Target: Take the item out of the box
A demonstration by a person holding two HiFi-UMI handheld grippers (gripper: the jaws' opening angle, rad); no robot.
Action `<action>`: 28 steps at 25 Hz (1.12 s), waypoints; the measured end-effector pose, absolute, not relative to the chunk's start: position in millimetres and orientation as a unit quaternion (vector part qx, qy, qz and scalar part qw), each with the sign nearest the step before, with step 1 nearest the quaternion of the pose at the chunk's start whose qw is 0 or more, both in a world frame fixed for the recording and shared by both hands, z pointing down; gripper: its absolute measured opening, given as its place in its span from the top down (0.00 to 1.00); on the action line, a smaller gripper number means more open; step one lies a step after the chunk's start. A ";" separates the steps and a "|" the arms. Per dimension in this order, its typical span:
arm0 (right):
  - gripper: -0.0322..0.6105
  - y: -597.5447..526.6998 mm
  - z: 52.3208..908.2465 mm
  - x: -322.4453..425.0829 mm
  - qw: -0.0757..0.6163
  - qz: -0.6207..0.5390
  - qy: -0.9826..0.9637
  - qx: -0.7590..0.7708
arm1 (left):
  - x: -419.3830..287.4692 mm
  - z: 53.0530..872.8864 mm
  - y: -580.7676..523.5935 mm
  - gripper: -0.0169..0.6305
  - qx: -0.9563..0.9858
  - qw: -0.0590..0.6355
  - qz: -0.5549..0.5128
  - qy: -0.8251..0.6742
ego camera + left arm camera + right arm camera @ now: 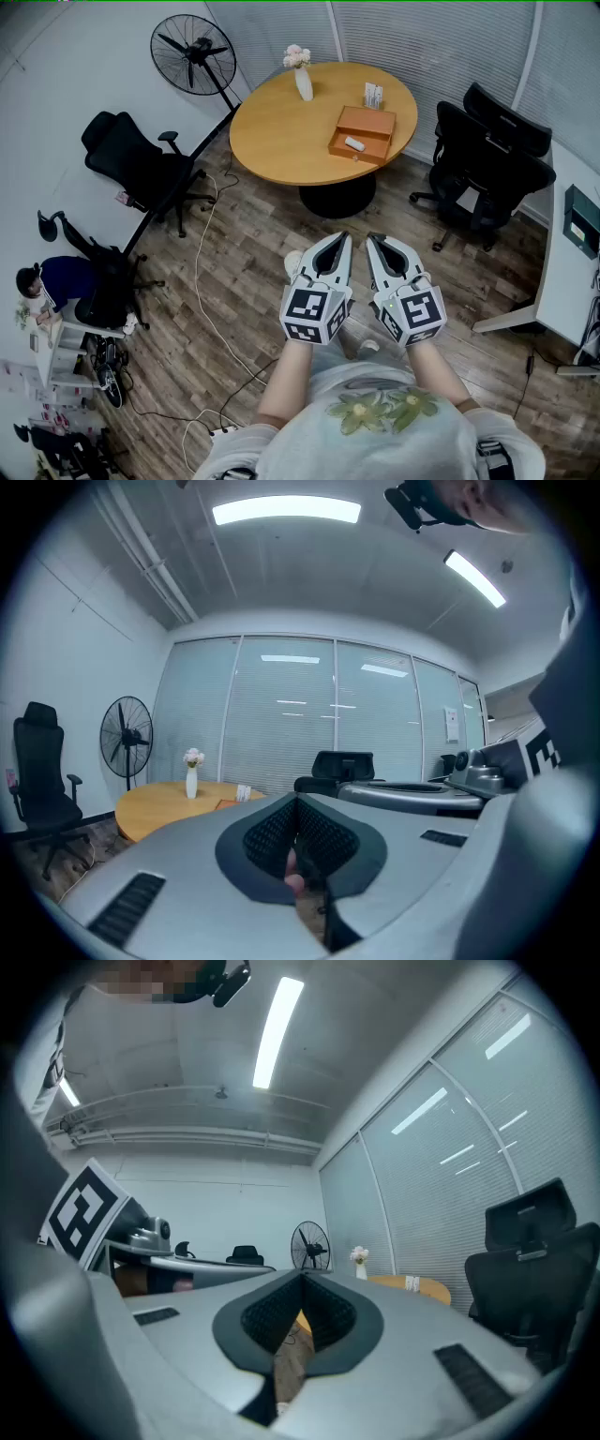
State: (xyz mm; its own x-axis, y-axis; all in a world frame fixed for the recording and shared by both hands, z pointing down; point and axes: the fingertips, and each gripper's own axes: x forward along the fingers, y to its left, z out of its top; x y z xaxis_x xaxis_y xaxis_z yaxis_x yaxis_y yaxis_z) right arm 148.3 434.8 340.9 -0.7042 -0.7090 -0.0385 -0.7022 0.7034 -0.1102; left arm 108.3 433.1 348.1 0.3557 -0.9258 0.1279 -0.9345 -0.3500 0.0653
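An open orange box (362, 134) lies on the round wooden table (281, 131) far ahead, with a small white item (354, 143) inside it. A white vase of flowers (303, 79) and a small white holder (373, 95) also stand on that table. My left gripper (339, 240) and right gripper (377, 240) are held side by side above the wooden floor, well short of the table, both shut and empty. In the left gripper view the jaws (298, 803) meet, with the table (155, 808) small at the left. In the right gripper view the jaws (302, 1283) also meet.
A standing fan (194, 52) is left of the table. Black office chairs stand at the left (141, 169) and right (487, 155). Cables (200, 281) trail across the floor. A white desk (570, 272) is at the right; a seated person (47, 281) is at the far left.
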 end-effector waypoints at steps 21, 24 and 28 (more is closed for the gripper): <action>0.95 249.6 368.7 30.4 -0.016 0.000 0.920 -0.391 | 0.9 379.5 240.4 0.97 0.845 0.095 0.011 -0.527; 0.95 205.7 366.2 13.3 -0.017 -0.005 0.917 -0.398 | -14.6 375.0 197.9 0.97 0.852 0.092 0.015 -0.515; 0.95 165.6 369.3 -5.4 -0.029 -0.010 0.912 -0.409 | -32.1 374.6 158.1 0.97 0.862 0.096 0.020 -0.498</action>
State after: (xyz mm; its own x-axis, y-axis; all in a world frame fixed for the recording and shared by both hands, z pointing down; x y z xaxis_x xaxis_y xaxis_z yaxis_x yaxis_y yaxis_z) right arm -5.4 165.6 369.3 -0.6644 -0.7448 0.0614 -0.7460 0.6659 0.0048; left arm -32.1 158.1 374.6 0.5030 -0.8545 0.1296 -0.8622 -0.4855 0.1448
